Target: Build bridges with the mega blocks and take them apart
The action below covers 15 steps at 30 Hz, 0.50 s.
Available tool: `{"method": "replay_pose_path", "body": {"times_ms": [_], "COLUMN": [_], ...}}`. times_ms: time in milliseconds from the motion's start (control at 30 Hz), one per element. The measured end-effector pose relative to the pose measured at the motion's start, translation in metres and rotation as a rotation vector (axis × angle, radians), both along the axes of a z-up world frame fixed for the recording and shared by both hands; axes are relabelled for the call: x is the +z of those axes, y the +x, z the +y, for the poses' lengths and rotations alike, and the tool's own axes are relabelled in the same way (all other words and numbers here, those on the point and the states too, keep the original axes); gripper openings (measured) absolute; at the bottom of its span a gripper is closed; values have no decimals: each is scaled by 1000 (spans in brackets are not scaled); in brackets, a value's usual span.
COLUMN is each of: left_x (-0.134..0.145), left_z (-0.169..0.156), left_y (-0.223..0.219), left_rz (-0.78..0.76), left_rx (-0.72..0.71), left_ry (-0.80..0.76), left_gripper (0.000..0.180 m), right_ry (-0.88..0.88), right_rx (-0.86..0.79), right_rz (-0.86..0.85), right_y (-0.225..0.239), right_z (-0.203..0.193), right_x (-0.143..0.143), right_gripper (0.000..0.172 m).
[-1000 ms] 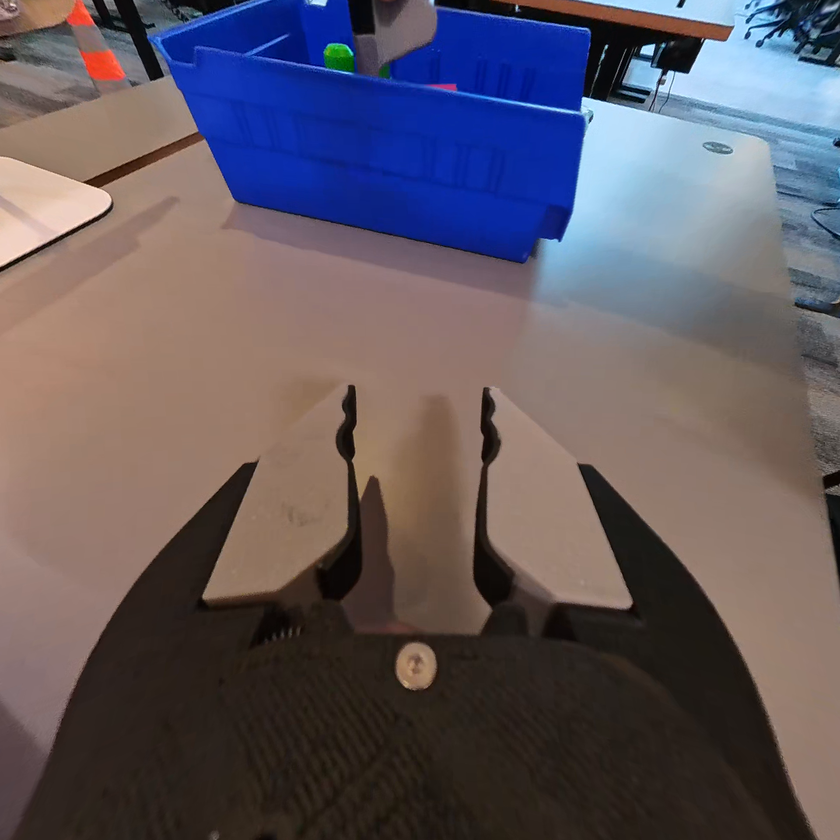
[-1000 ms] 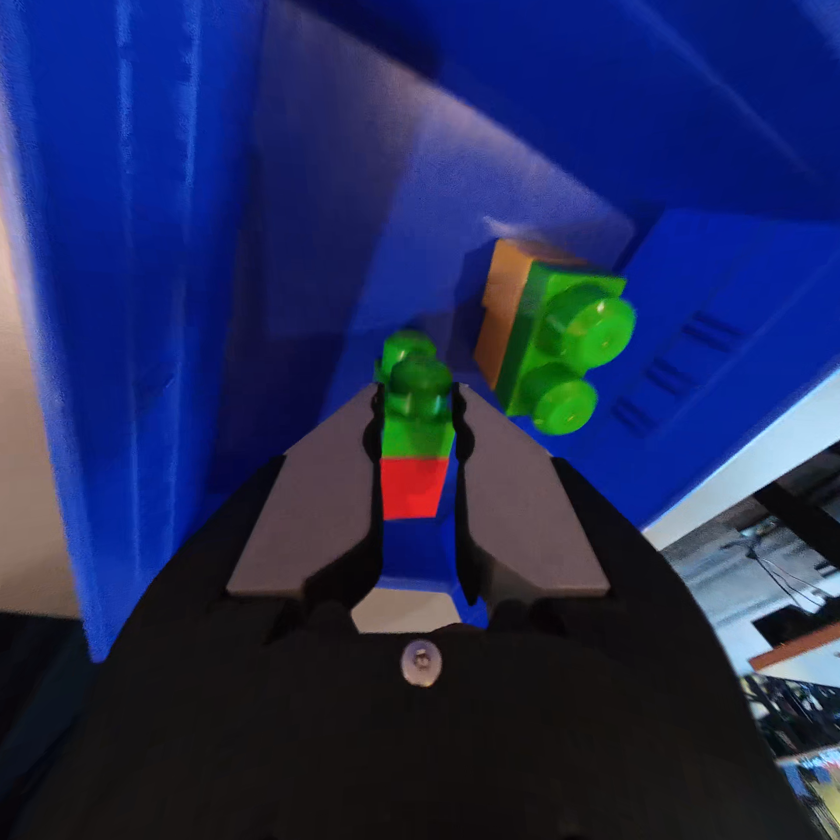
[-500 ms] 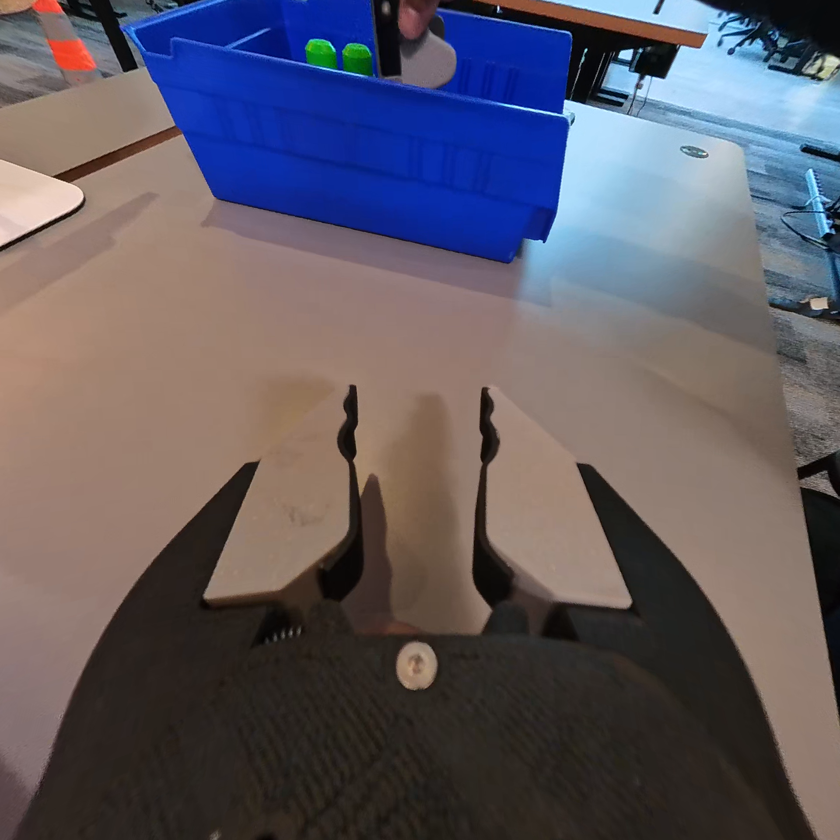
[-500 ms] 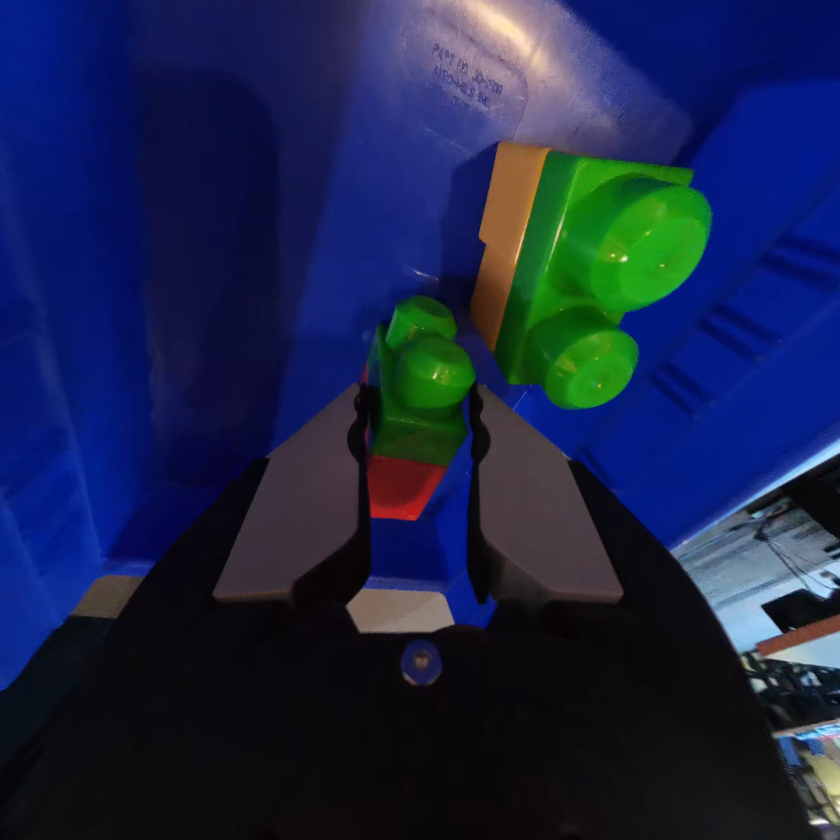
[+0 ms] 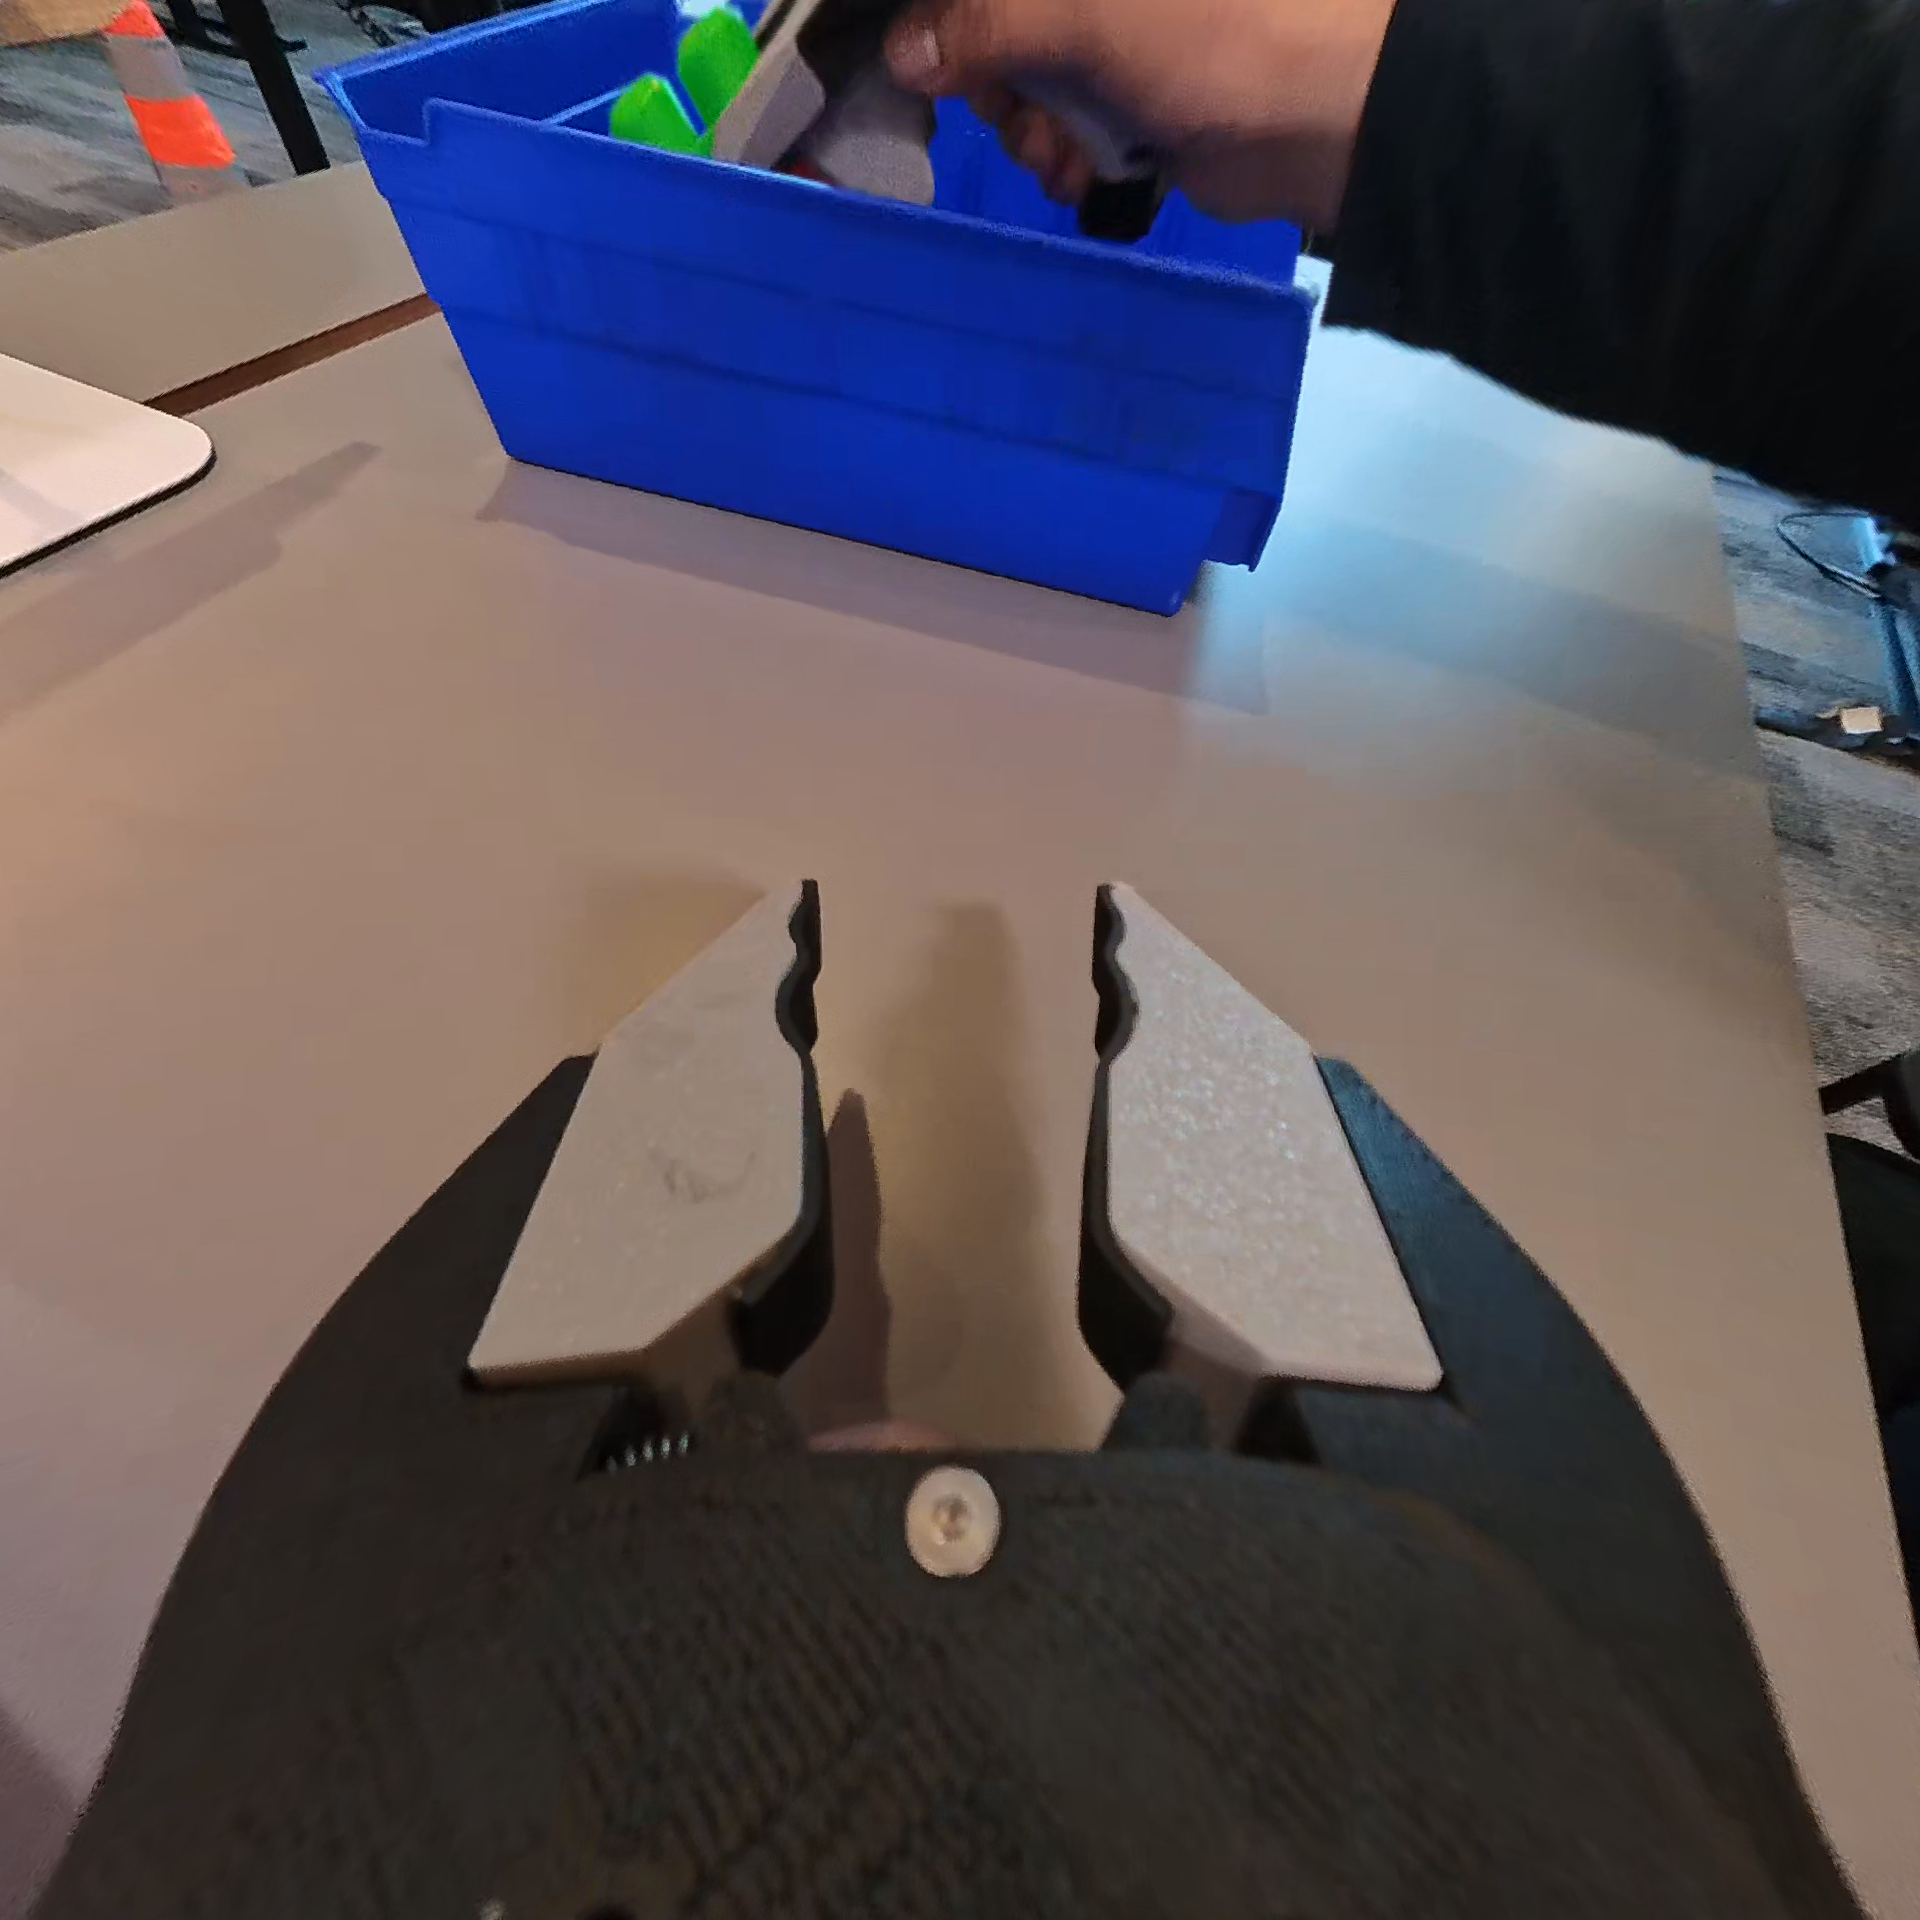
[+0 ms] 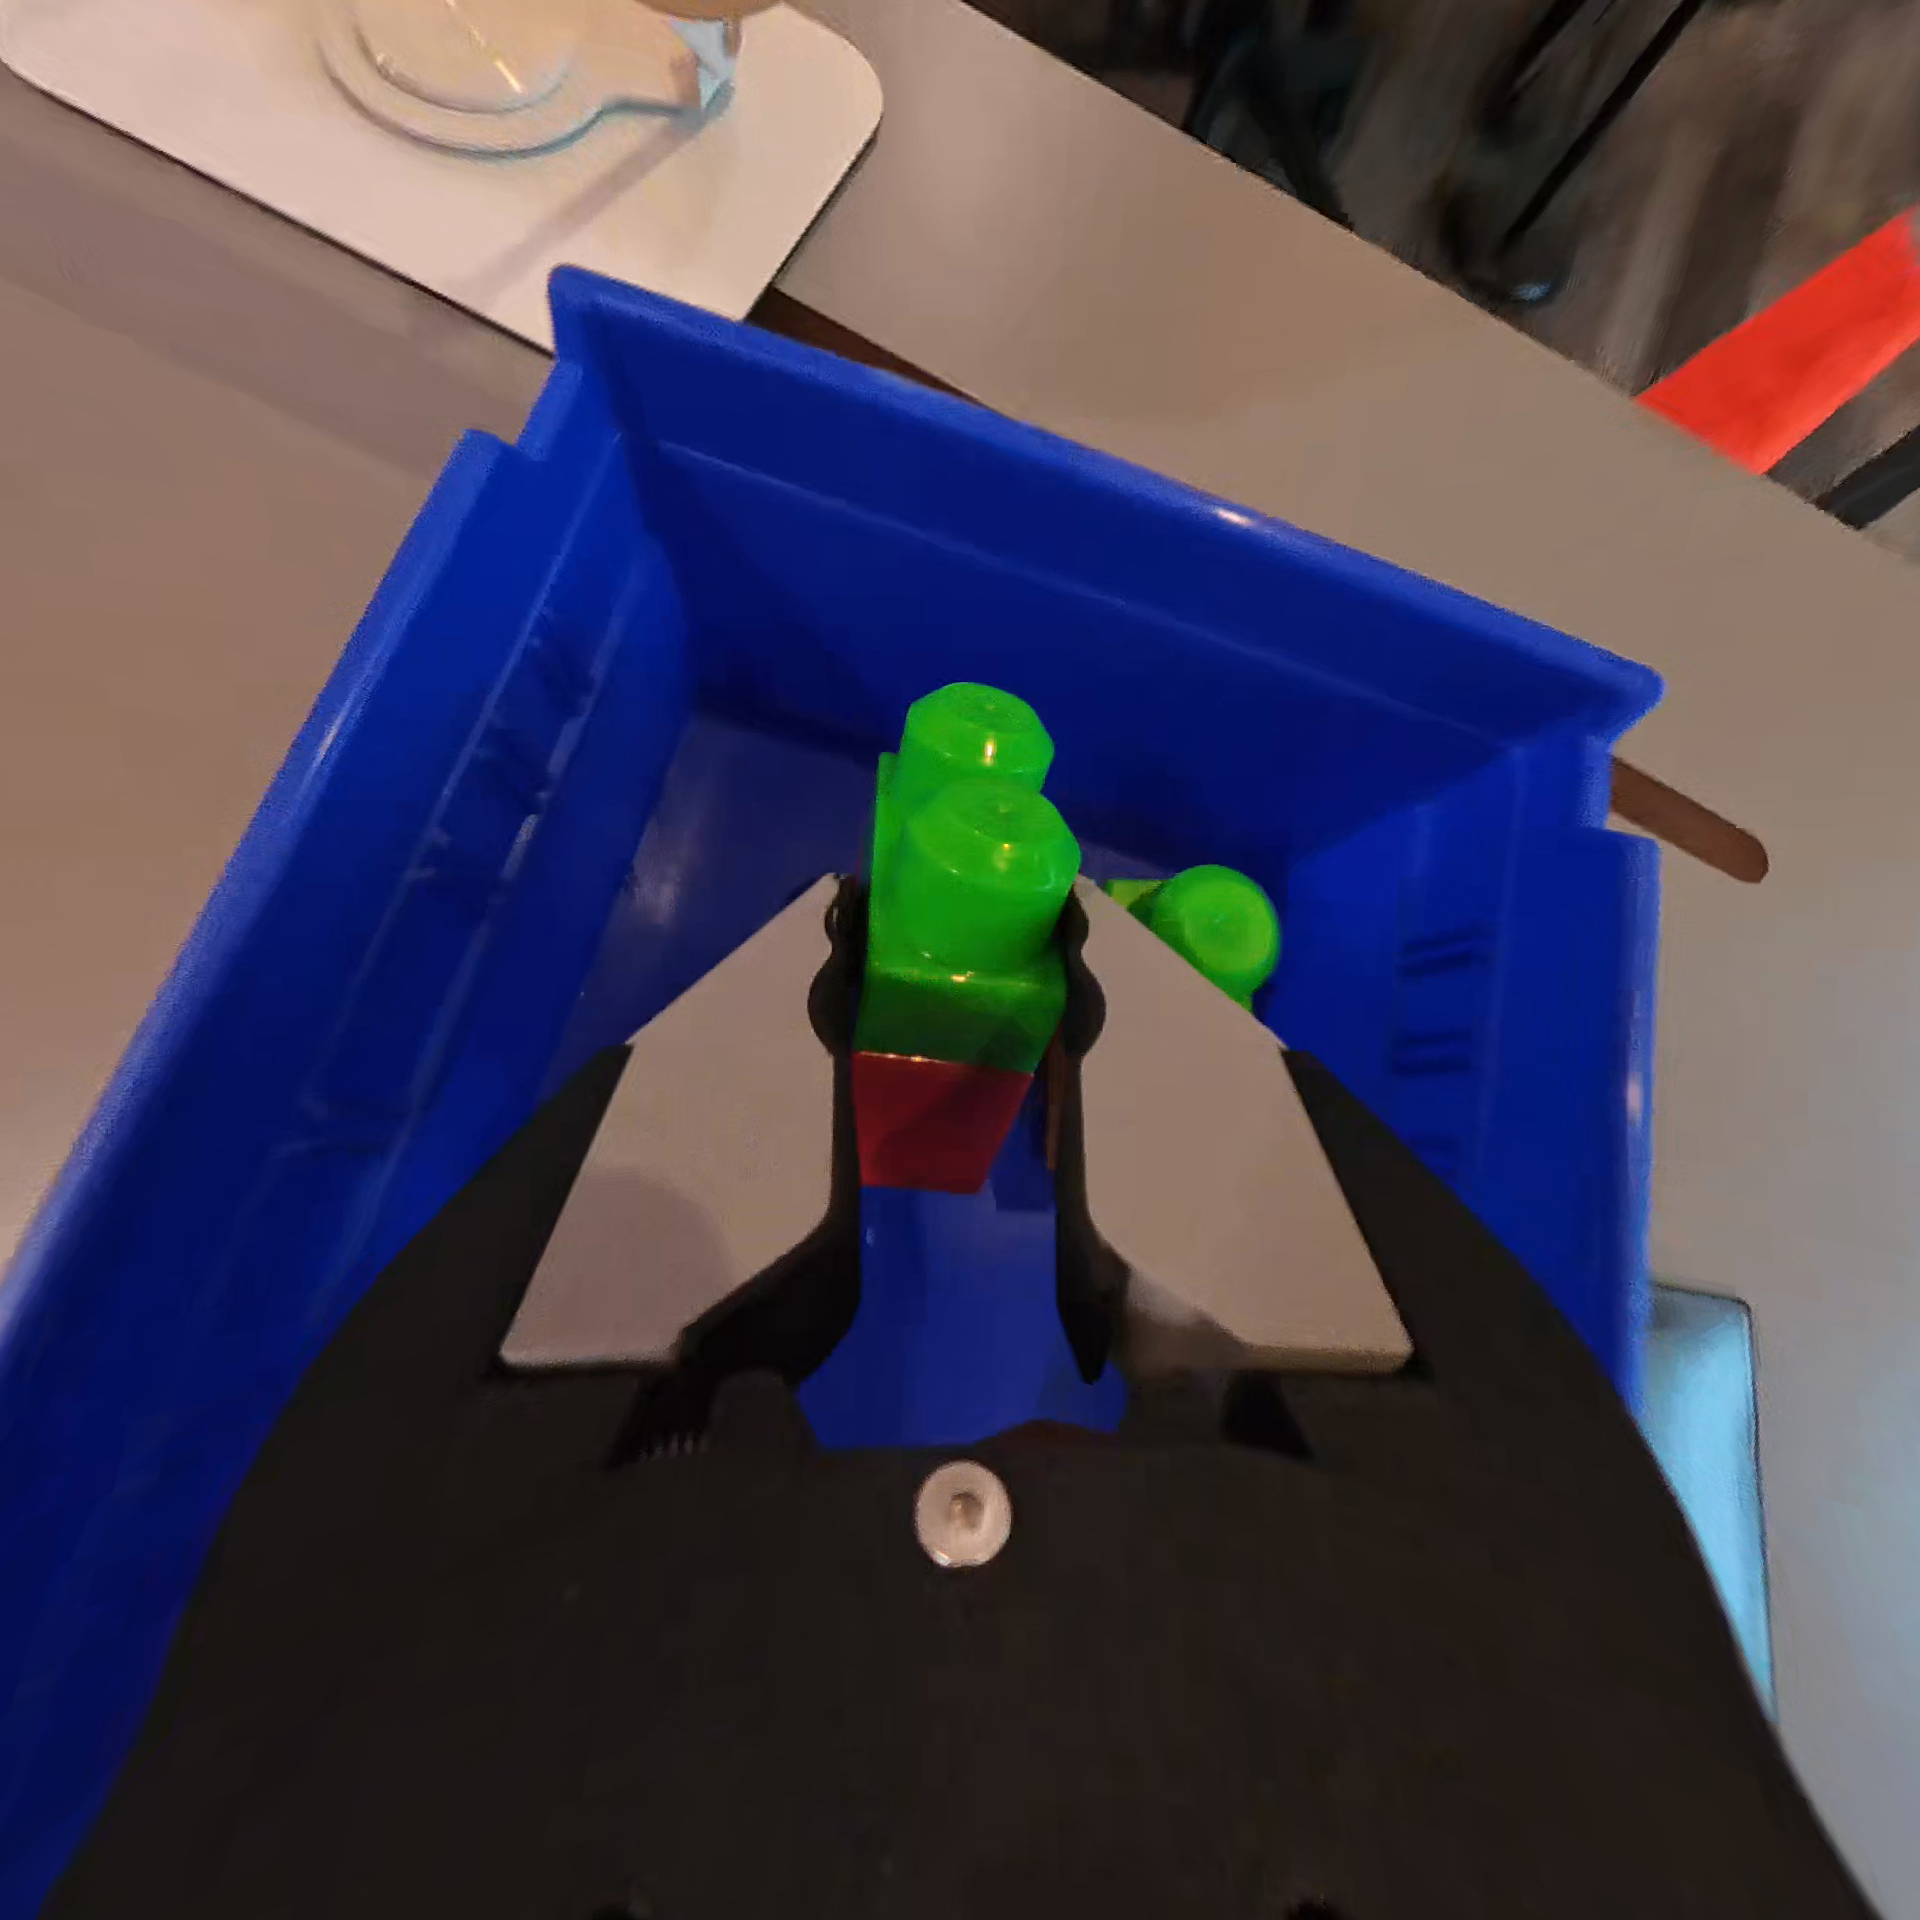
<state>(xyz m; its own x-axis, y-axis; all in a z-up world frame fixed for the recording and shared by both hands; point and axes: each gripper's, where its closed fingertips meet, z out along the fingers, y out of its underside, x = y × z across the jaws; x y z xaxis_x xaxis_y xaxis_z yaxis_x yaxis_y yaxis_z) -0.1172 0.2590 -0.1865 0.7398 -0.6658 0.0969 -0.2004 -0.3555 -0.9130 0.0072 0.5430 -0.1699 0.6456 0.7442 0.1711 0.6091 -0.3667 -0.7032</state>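
My left gripper (image 5: 956, 904) is open and empty, low over the grey table (image 5: 935, 727) in front of the blue bin (image 5: 831, 416). My right gripper (image 6: 956, 914) is over the bin (image 6: 1039, 582) and is shut on a green block (image 6: 966, 914) stacked on a red block (image 6: 935, 1122). Both pads press the green block's sides, and its studs point away from me. In the left wrist view the right gripper (image 5: 821, 114) shows at the bin's rim with the green studs (image 5: 649, 120) above it. A second green block (image 6: 1210, 925) lies in the bin by the right finger.
A person's hand and dark sleeve (image 5: 1143, 94) reach over the bin from the right. A white mat (image 6: 468, 156) with a clear glass vessel lies beyond the bin and shows at the left edge in the left wrist view (image 5: 73, 468). An orange cone (image 5: 166, 104) stands on the floor. My right fingertips sit around 30 cm from my left ones.
The right gripper's pads loosened around the green-and-red stack, then closed on it again. It swung from deep inside the bin to above it, stack still between the fingers. The left gripper hardly moved.
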Motion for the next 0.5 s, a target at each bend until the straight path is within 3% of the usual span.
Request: {"method": "replay_pose_path", "body": {"times_ms": [133,267,500], "left_x": [1,3,0], "left_z": [1,2,0], "left_y": [-3,-4,0], "left_rz": [-12,-33,2], "left_rx": [10,16,1], "left_ry": [2,-5,4], "left_gripper": [51,50,50], "right_ry": [66,11,-21], "right_rx": [-6,14,13], "right_rz": [-76,-136,-108], "right_y": [4,14,22], "right_z": [-5,-27,-41], "right_x": [-19,-27,-15], "right_gripper": [36,33,37]}}
